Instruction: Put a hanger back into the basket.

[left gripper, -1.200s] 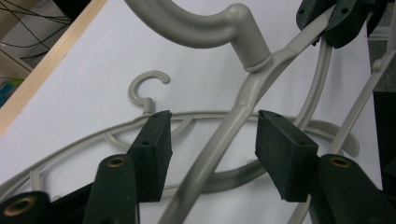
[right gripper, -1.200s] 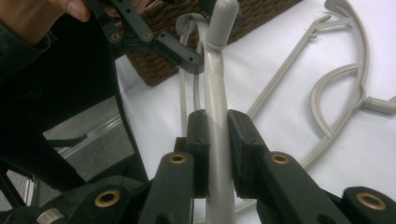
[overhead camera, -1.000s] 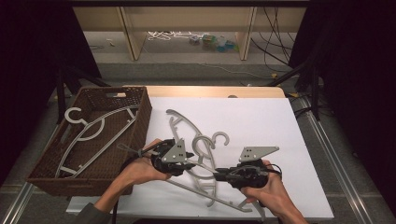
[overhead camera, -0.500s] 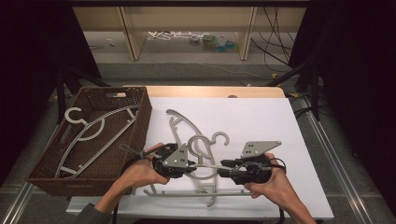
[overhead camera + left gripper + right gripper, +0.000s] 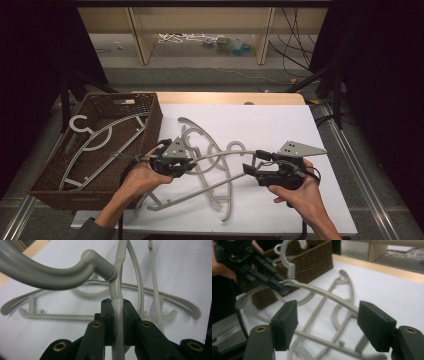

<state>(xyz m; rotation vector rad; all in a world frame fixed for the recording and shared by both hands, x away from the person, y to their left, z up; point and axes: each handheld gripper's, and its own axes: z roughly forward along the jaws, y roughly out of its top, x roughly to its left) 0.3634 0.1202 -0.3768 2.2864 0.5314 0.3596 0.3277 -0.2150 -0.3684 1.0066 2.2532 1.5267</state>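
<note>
In the left gripper view my left gripper (image 5: 117,306) is shut on a grey plastic hanger (image 5: 116,285), just below the neck of its hook. From above, that left gripper (image 5: 191,162) holds the hanger (image 5: 220,155) slightly off the white sheet. The hanger's far end reaches toward my right gripper (image 5: 256,162). The right gripper's (image 5: 329,320) jaws have just been opening. The hanger's arm (image 5: 324,293) and lower bar run between the pads (image 5: 375,325), which do not touch them. Two more grey hangers (image 5: 200,135) lie underneath on the sheet.
A brown wicker basket (image 5: 150,117) stands at the left edge of the sheet with grey hangers (image 5: 100,135) inside. The white sheet (image 5: 280,120) covers the table, with a wooden edge (image 5: 225,97) behind. Shelves and cables lie beyond the table.
The right gripper has let go of the hanger's end, opened wide and drawn back a little to the right. The left gripper closed on the hanger and shifted slightly left with it.
</note>
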